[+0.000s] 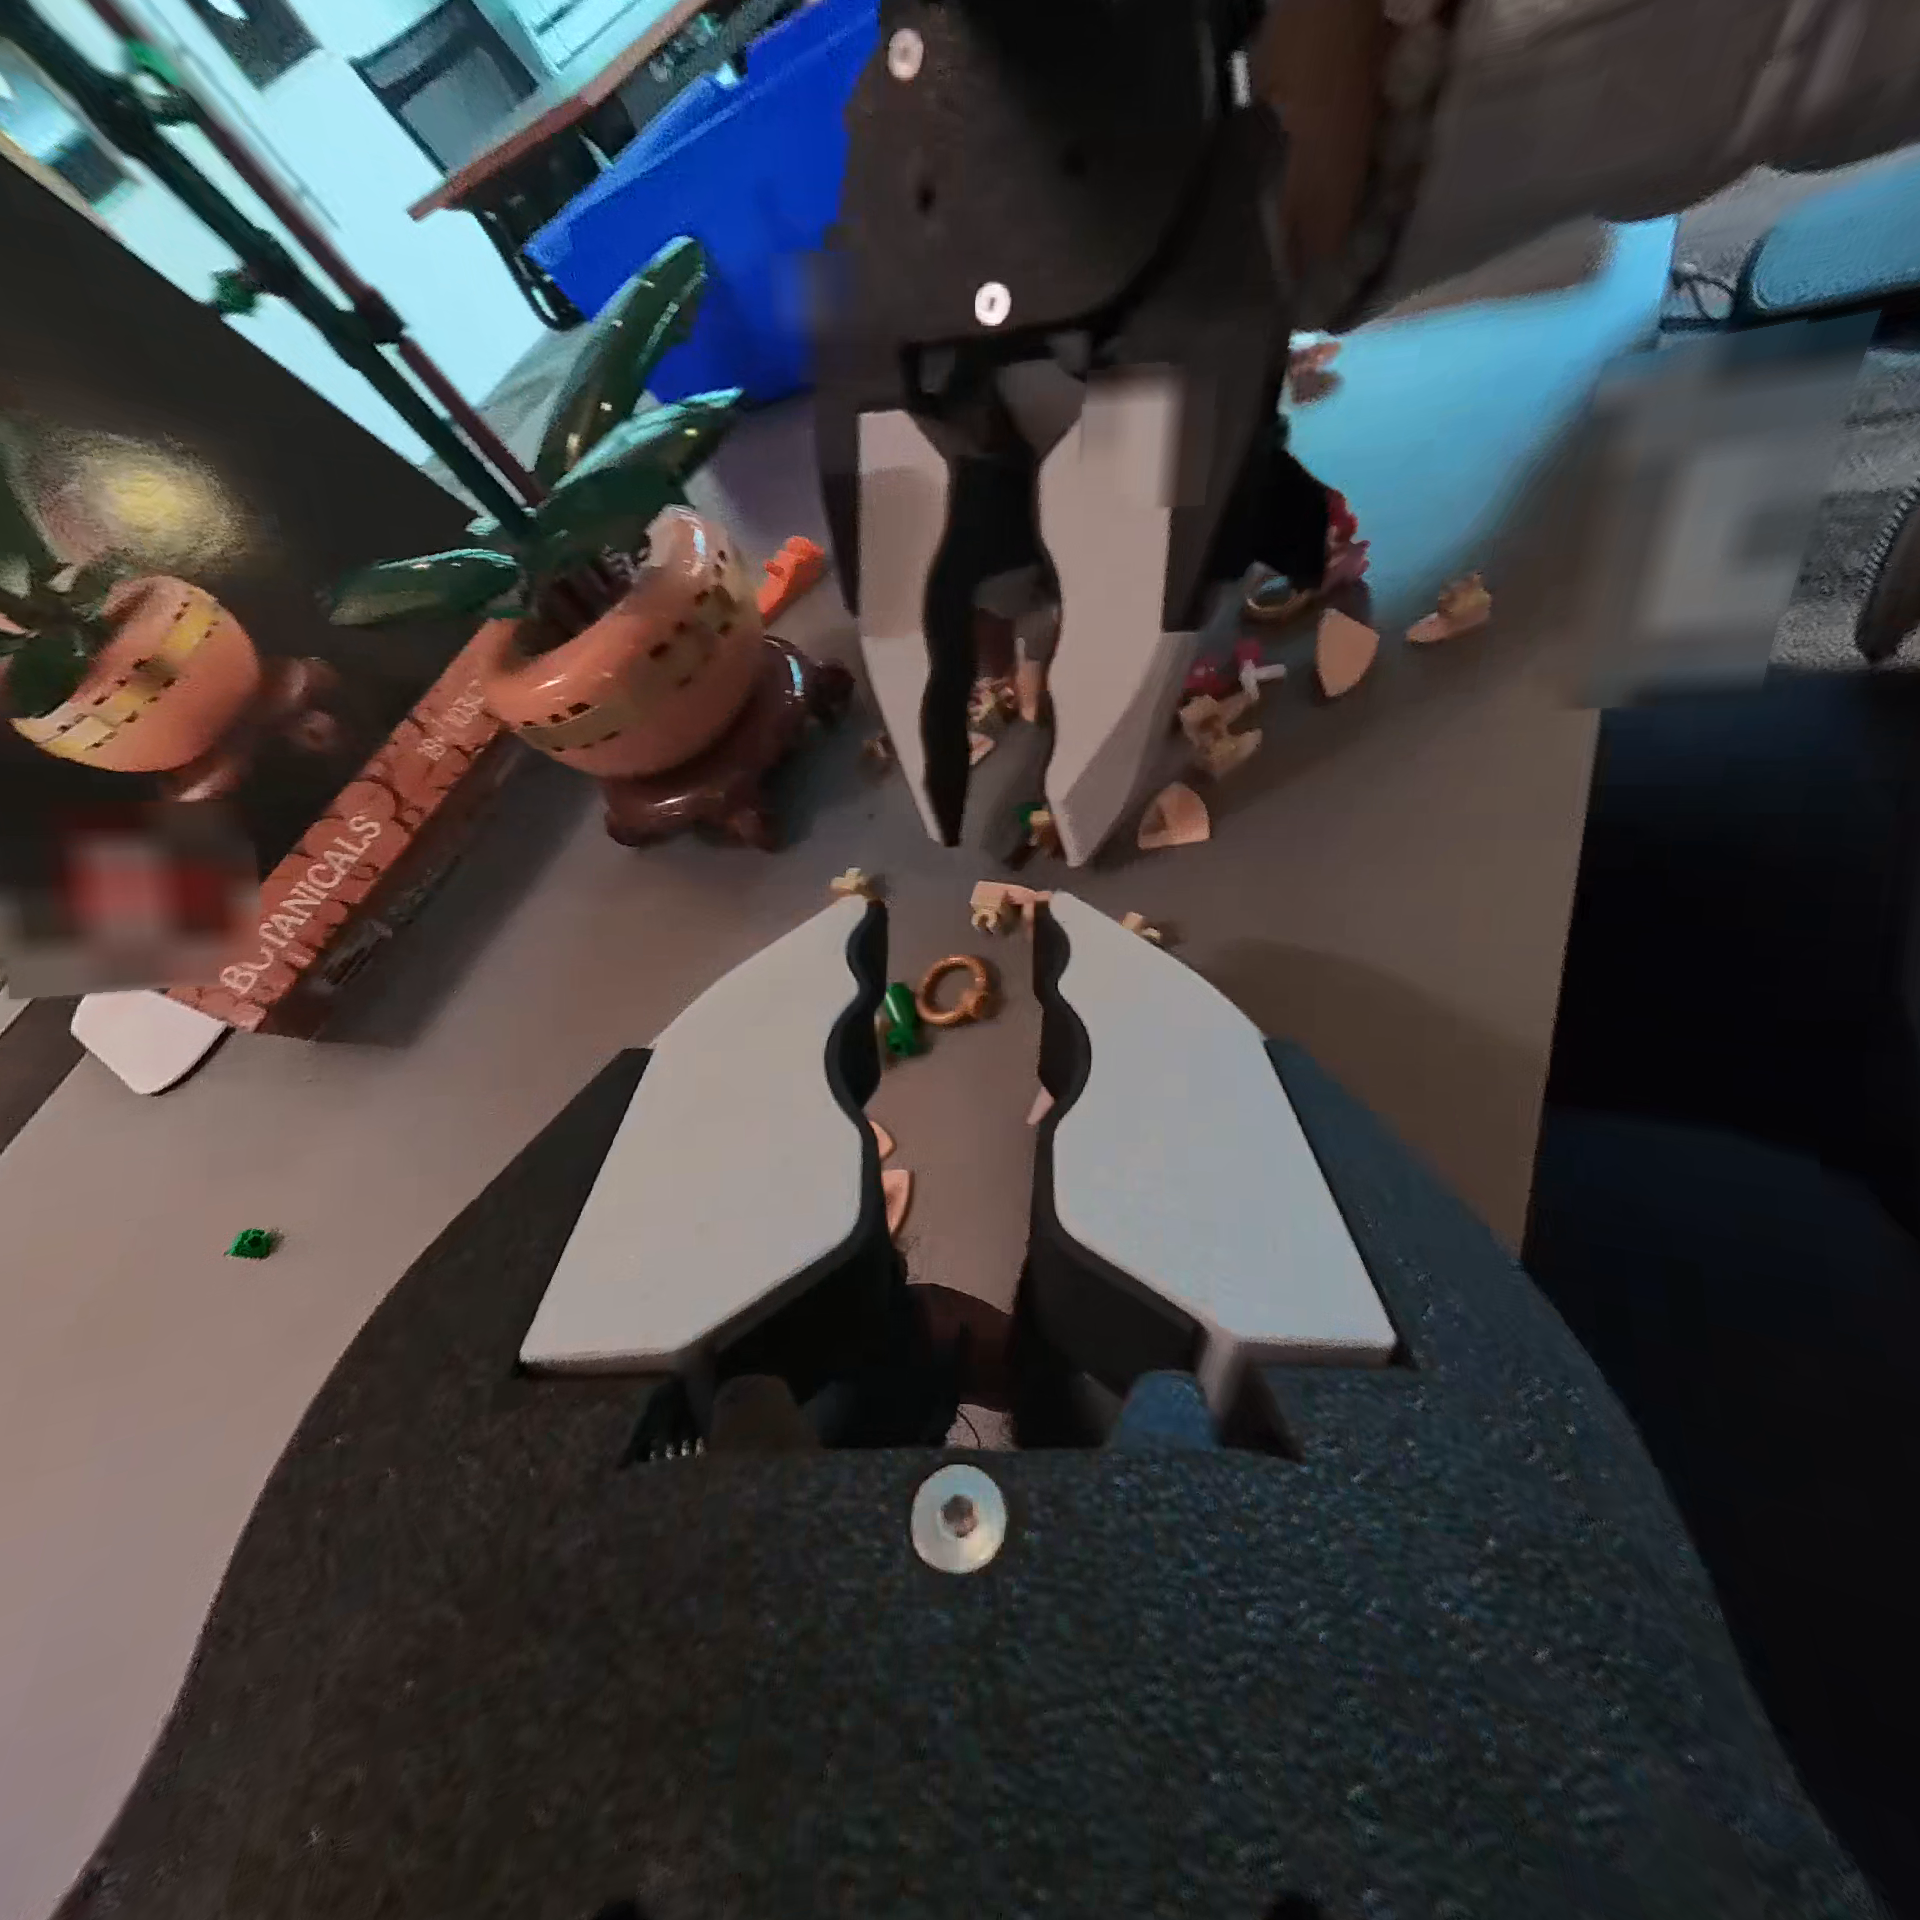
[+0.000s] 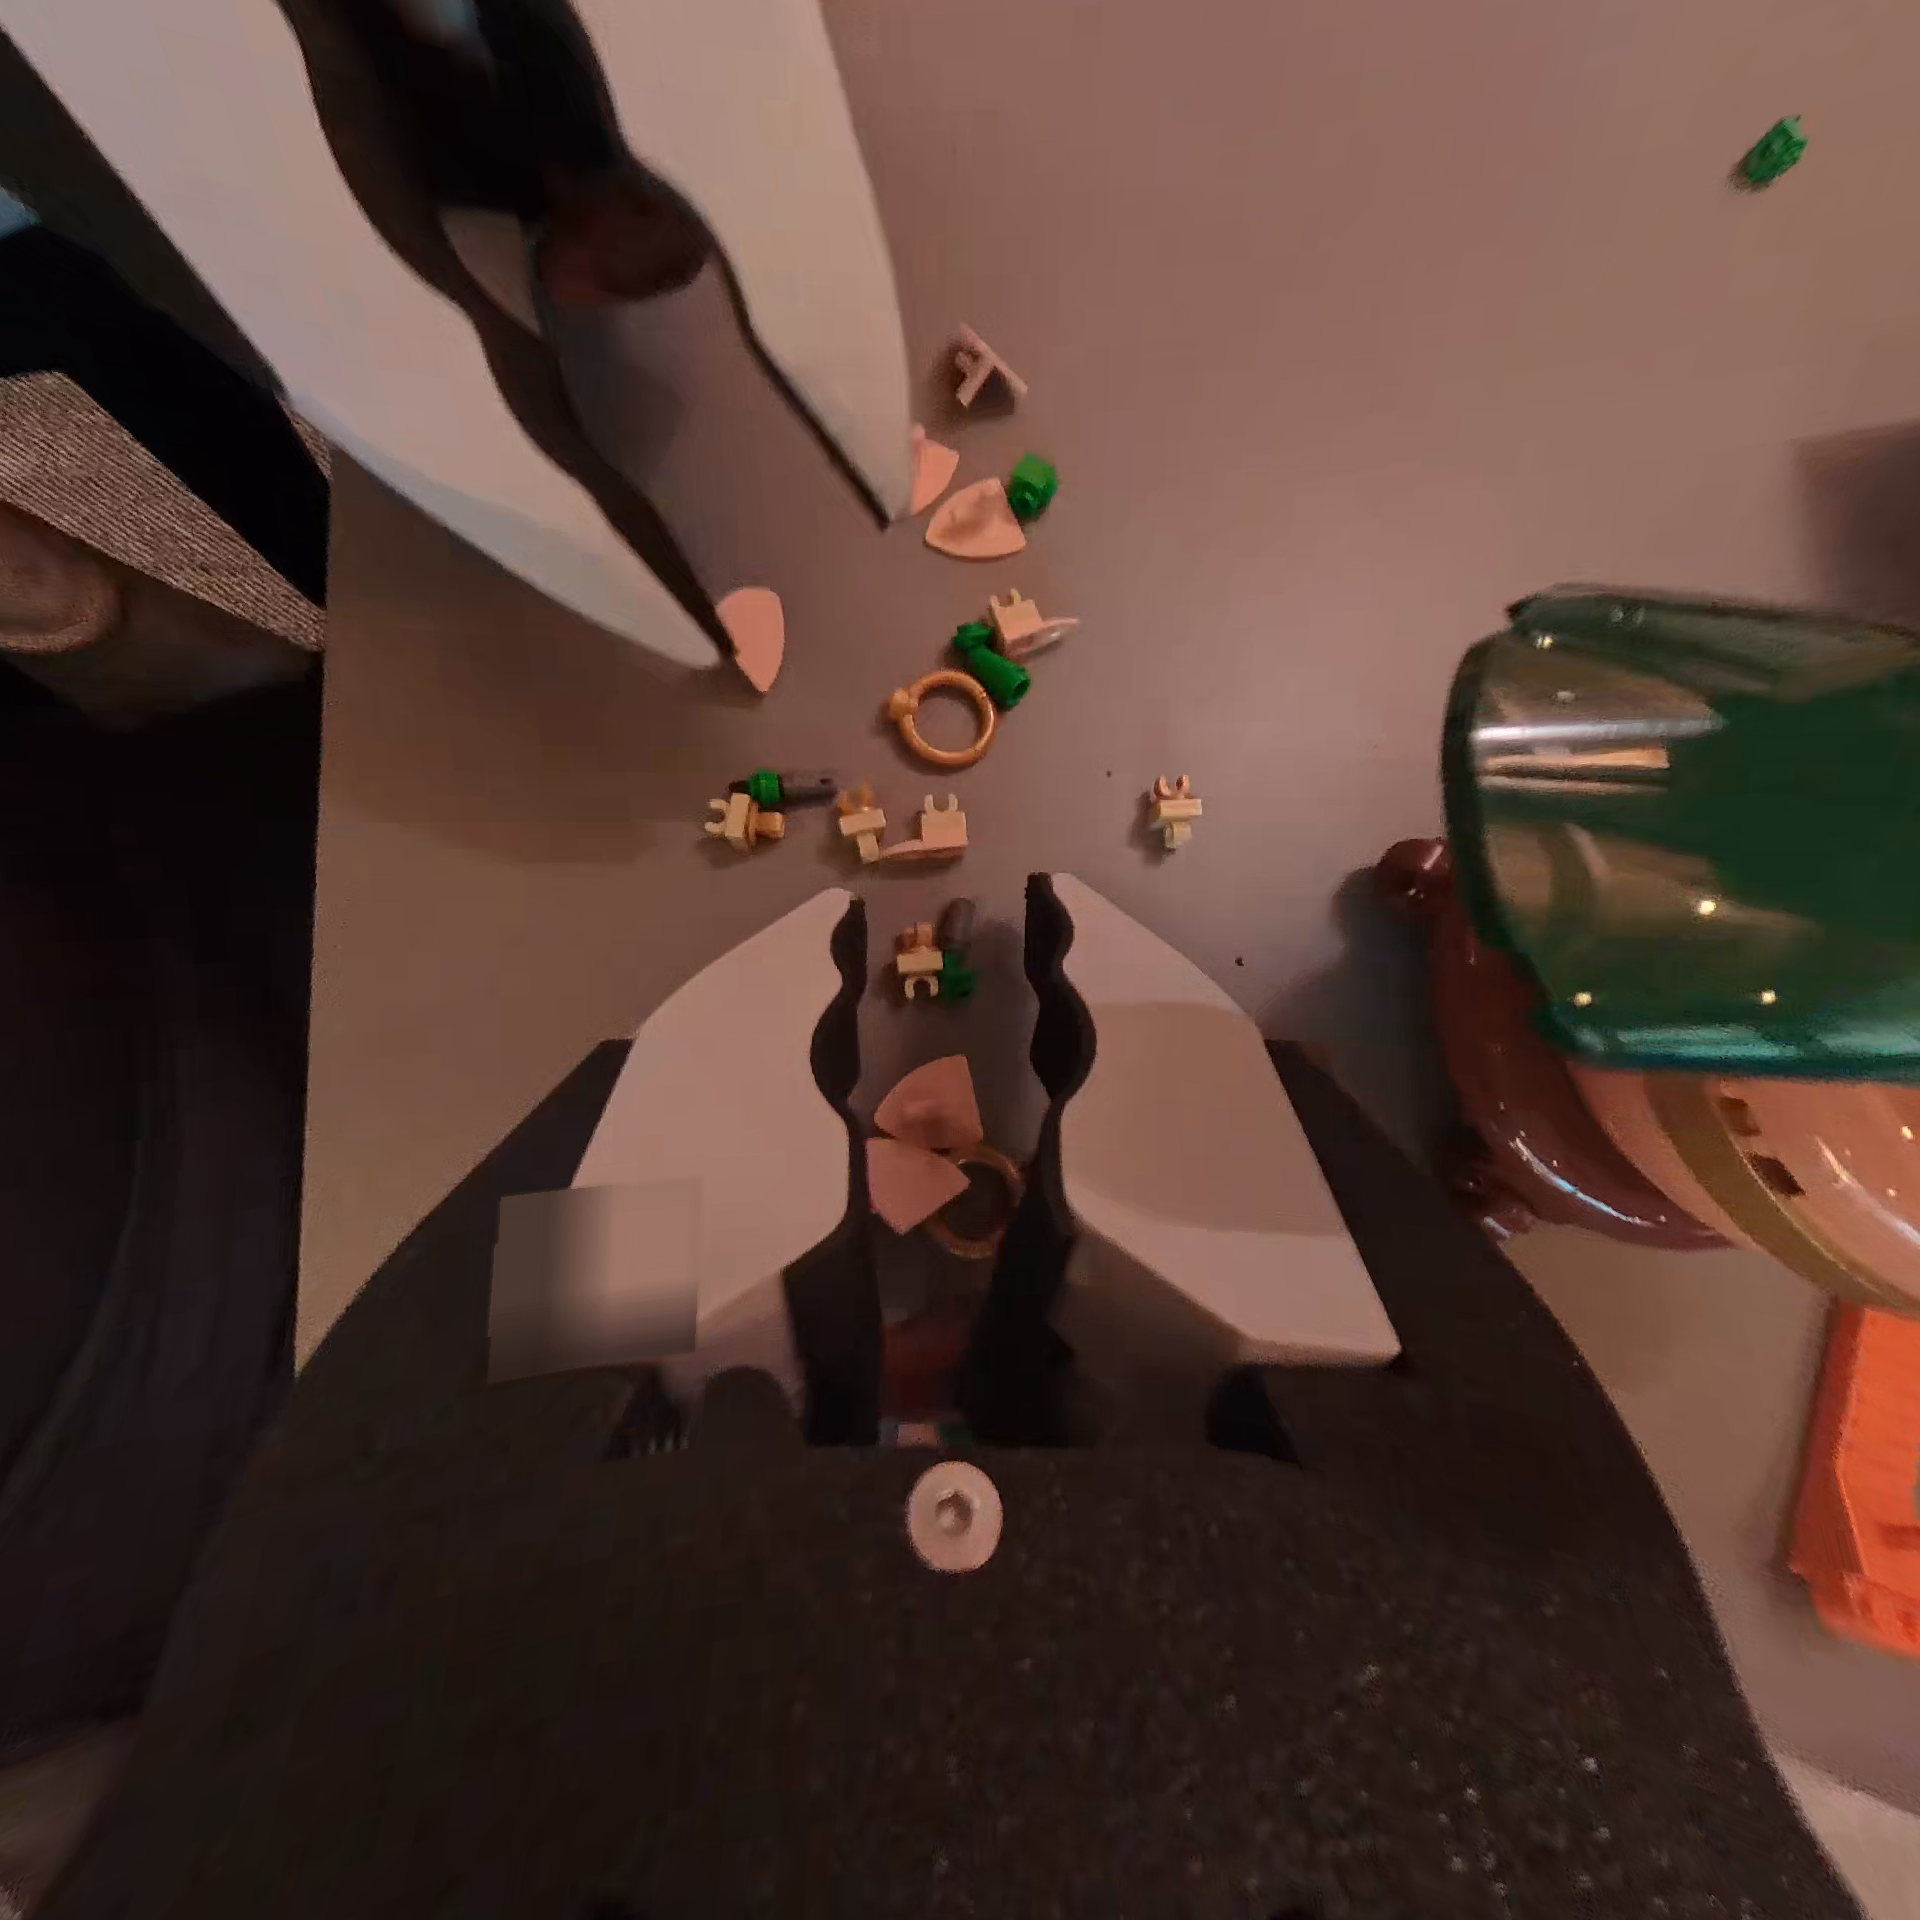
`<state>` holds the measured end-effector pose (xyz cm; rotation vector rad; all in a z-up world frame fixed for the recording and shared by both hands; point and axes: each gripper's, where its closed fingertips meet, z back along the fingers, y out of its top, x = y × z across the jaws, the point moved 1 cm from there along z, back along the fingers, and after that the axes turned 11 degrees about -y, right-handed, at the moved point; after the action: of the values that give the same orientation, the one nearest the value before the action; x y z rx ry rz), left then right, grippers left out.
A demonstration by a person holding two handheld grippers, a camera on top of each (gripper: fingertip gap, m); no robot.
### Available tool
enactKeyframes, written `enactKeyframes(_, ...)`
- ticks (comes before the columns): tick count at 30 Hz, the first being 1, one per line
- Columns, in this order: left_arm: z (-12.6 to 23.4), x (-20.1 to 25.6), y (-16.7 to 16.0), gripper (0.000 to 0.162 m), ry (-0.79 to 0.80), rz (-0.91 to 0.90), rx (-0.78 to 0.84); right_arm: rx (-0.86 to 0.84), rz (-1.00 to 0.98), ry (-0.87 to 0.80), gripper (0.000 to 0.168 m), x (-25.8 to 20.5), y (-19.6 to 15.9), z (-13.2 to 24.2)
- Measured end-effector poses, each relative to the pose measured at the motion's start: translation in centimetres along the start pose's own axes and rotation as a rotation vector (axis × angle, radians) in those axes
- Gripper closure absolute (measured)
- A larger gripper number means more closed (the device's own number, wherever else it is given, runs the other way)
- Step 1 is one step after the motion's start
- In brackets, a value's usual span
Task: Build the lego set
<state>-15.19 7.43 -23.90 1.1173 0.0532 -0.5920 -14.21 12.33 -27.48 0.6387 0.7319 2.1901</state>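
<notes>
Lego pieces (image 2: 940,717) between open grippers, table edge (image 1: 1558,935) near

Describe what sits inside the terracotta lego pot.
Dark green leaves and thin stems rise out of the terracotta pot. In the right wrist view a leaf covers the opening, so the interior stays hidden.

Tabletop (image 2: 1351,416): grey. Ring (image 2: 943,719): gold. Petal pieces (image 2: 975,528): pale pink. Clip pieces (image 2: 1176,810): tan. Pot (image 1: 634,665): terracotta, tan band, brown base. Leaves (image 1: 613,353): dark green.
</notes>
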Motion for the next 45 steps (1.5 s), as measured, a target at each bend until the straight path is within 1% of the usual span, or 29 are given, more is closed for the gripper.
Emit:
enactKeyframes(7,0.2,-0.3,0.2,0.136,0.009,0.001,0.027,0.020,-0.032,0.042,0.144,0.0,0.5,-1.1)
enactKeyframes(8,0.2,-0.4,0.2,0.135,0.014,0.001,0.033,0.025,-0.038,0.052,0.145,0.0,0.5,-1.1)
enactKeyframes(10,0.3,-0.7,0.1,0.135,0.029,0.005,0.037,0.023,-0.049,0.079,0.153,-0.4,0.6,-1.2)
enactKeyframes(17,0.3,-1.1,-0.1,0.135,0.056,0.012,0.027,0.041,-0.055,0.041,0.155,-0.4,0.6,-1.1)
enactKeyframes(19,0.5,-1.8,-0.2,0.137,0.095,0.055,0.026,0.057,-0.027,-0.001,0.155,-0.2,0.7,-0.8)
enactKeyframes(21,0.9,-2.7,-0.6,0.142,0.134,0.173,0.029,0.116,0.008,-0.050,0.155,-0.2,1.6,0.1)
enactKeyframes(23,1.2,-2.8,-0.3,0.142,0.077,0.363,0.098,0.191,0.081,-0.143,0.155,0.0,2.6,1.5)
enactKeyframes(25,1.6,-2.3,1.4,0.142,-0.044,0.540,0.265,0.281,0.186,-0.288,0.154,0.4,3.9,3.2)
enactKeyframes(26,1.8,-1.9,2.2,0.142,-0.118,0.603,0.338,0.308,0.243,-0.347,0.154,0.3,4.3,4.0)
enactKeyframes(28,1.6,-1.3,3.2,0.138,-0.201,0.681,0.400,0.338,0.342,-0.426,0.154,-0.2,5.0,5.1)
enactKeyframes(30,0.9,-0.5,3.9,0.137,-0.246,0.694,0.407,0.362,0.417,-0.465,0.154,-0.9,5.6,6.0)
enactKeyframes(33,0.5,0.4,5.2,0.138,-0.298,0.704,0.450,0.340,0.490,-0.491,0.154,-1.3,5.8,6.5)
enactKeyframes(35,0.5,0.3,5.5,0.138,-0.293,0.724,0.483,0.341,0.541,-0.506,0.155,-1.7,5.9,6.8)
enactKeyframes(38,0.6,0.4,5.8,0.134,-0.306,0.733,0.504,0.340,0.569,-0.500,0.155,-2.2,6.1,7.1)
enactKeyframes(39,0.6,0.4,5.9,0.137,-0.310,0.733,0.511,0.340,0.575,-0.498,0.155,-2.3,6.1,7.2)
enactKeyframes(40,0.6,0.5,6.1,0.145,-0.314,0.725,0.516,0.339,0.578,-0.505,0.155,-2.2,6.2,7.3)
enactKeyframes(42,0.7,0.9,6.4,0.151,-0.331,0.704,0.520,0.337,0.584,-0.503,0.155,-2.3,6.2,7.4)
enactKeyframes(44,0.7,1.2,6.5,0.154,-0.350,0.683,0.523,0.352,0.590,-0.498,0.155,-2.5,6.4,7.5)
enactKeyframes(45,0.8,1.2,6.7,0.155,-0.354,0.677,0.536,0.357,0.594,-0.500,0.159,-2.5,6.5,7.6)
